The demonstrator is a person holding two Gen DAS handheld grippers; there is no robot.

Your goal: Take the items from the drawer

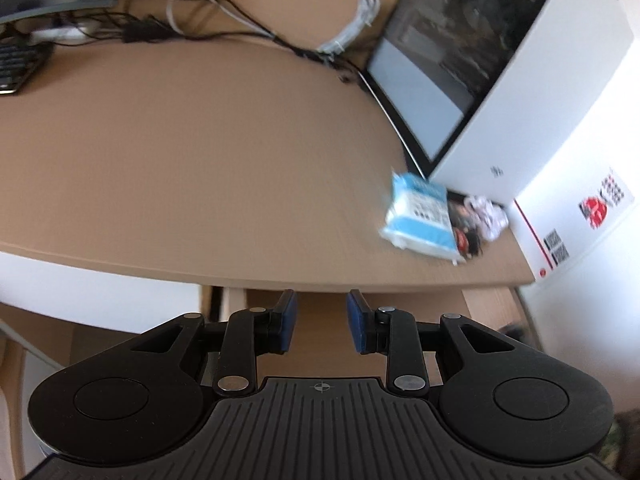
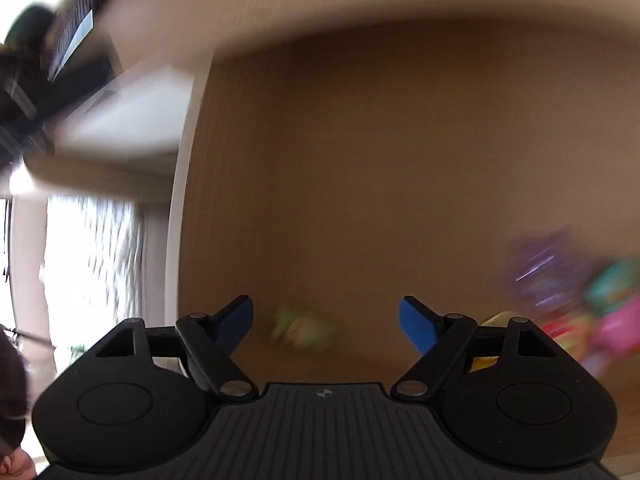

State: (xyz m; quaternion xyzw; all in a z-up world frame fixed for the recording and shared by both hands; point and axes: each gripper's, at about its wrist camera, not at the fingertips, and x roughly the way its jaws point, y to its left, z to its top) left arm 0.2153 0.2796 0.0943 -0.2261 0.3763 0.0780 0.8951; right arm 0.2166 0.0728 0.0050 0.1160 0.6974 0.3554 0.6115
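In the left wrist view my left gripper (image 1: 322, 308) hangs in front of the desk's front edge (image 1: 280, 280), its blue pads a narrow gap apart with nothing between them. A blue and white tissue pack (image 1: 420, 216) lies on the desk to the right, next to a small dark packet (image 1: 466, 228). The right wrist view is heavily blurred. My right gripper (image 2: 326, 312) stands wide open above a brown wooden surface (image 2: 360, 160). A small green item (image 2: 298, 328) lies on that surface in line with the gap, untouched. Several colourful items (image 2: 600, 308) are bunched at the right.
A white box (image 1: 560, 100) and a dark screen (image 1: 452, 48) stand at the desk's right. Cables (image 1: 224, 24) run along the back, and a keyboard (image 1: 16, 64) sits far left. A crumpled white thing (image 1: 488, 216) lies beside the packet. A white panel edge (image 2: 180, 200) borders the brown surface.
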